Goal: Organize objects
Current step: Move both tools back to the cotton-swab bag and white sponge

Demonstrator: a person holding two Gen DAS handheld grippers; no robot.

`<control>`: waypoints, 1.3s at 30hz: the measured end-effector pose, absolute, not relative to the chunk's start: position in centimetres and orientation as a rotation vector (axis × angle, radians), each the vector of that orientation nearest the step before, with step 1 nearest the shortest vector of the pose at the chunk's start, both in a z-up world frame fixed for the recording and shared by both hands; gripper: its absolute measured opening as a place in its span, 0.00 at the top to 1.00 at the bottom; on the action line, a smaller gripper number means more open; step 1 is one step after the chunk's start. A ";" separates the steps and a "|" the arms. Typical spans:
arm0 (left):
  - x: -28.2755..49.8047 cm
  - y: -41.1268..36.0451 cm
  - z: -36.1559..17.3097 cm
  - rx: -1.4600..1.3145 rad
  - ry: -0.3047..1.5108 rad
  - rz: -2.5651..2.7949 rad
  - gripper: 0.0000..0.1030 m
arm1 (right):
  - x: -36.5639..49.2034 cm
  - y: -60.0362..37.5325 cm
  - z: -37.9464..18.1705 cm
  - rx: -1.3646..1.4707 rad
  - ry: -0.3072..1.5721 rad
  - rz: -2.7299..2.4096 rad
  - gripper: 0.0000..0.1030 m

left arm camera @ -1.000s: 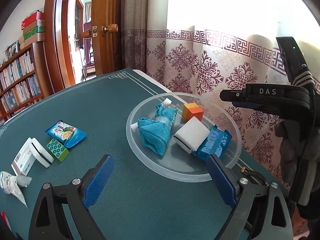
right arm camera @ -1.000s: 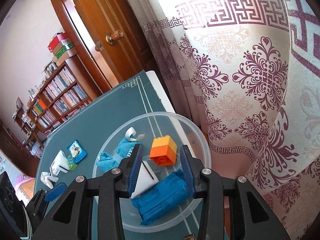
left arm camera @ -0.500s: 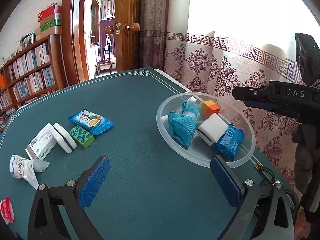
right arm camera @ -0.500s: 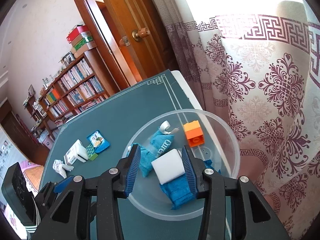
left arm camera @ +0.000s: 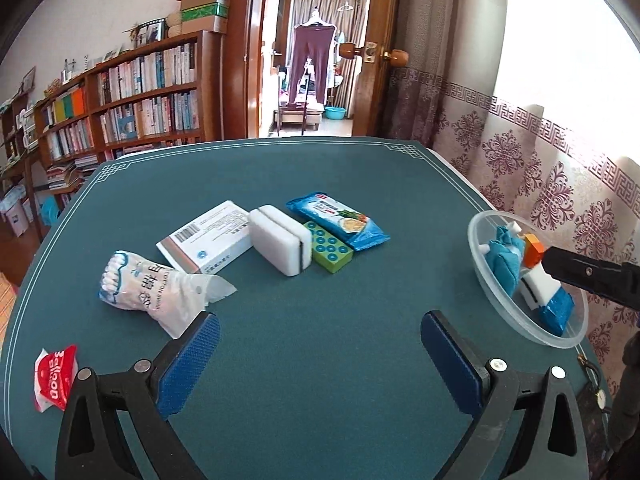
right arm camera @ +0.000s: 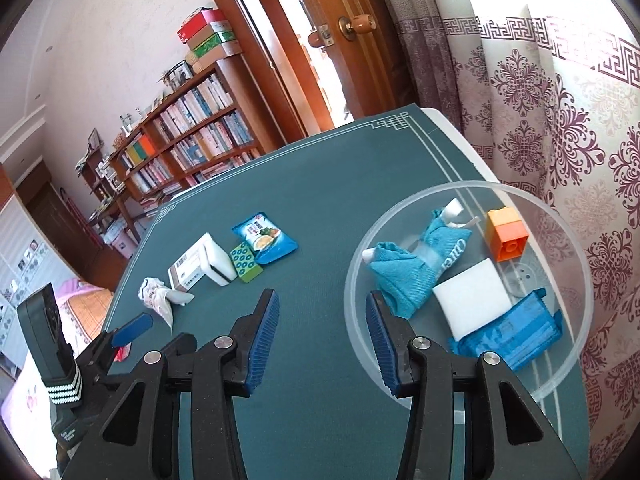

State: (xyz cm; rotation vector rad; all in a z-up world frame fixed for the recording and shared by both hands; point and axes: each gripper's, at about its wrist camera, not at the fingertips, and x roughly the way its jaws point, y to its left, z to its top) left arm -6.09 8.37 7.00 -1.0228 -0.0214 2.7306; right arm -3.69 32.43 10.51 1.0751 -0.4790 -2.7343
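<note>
My left gripper (left arm camera: 320, 340) is open wide over bare green cloth, nothing between its blue pads. Beyond it lie a bag of cotton swabs (left arm camera: 160, 284), a white box (left arm camera: 204, 240), a white sponge (left arm camera: 280, 244), a green block (left arm camera: 328, 248) and a blue snack packet (left arm camera: 338, 224). A red balloon packet (left arm camera: 54, 376) lies at the near left. My right gripper (right arm camera: 320, 312) is open and empty, just left of the clear bowl (right arm camera: 349, 280). That bowl holds a teal cloth (right arm camera: 412, 264), an orange block (right arm camera: 506, 234), a white sponge (right arm camera: 472, 300) and a blue packet (right arm camera: 508, 332).
The green table top (left arm camera: 320, 184) ends at a patterned curtain (left arm camera: 560, 168) on the right, close behind the bowl (left arm camera: 476, 248). A bookshelf (left arm camera: 132, 100) and an open doorway (left arm camera: 316, 60) stand beyond the far edge. The right gripper's finger (left arm camera: 592, 276) reaches in front of the bowl.
Both grippers have swung left, away from the bowl. The left one now faces the loose items. The right one has come off the bowl's contents, jaws slightly wider.
</note>
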 end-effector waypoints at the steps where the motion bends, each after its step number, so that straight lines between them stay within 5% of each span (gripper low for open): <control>1: -6.5 7.5 7.0 -1.039 -0.043 2.755 0.01 | -3.9 31.7 10.3 1.081 -0.474 -2.722 0.54; 20: -13.8 -3.5 4.3 -1.336 -0.657 2.973 0.01 | -6.3 24.6 5.1 1.200 -0.506 -2.545 0.54; 39: -12.2 -3.9 2.9 -1.325 -0.453 2.973 0.00 | -7.9 22.9 3.3 1.255 -0.449 -2.518 0.54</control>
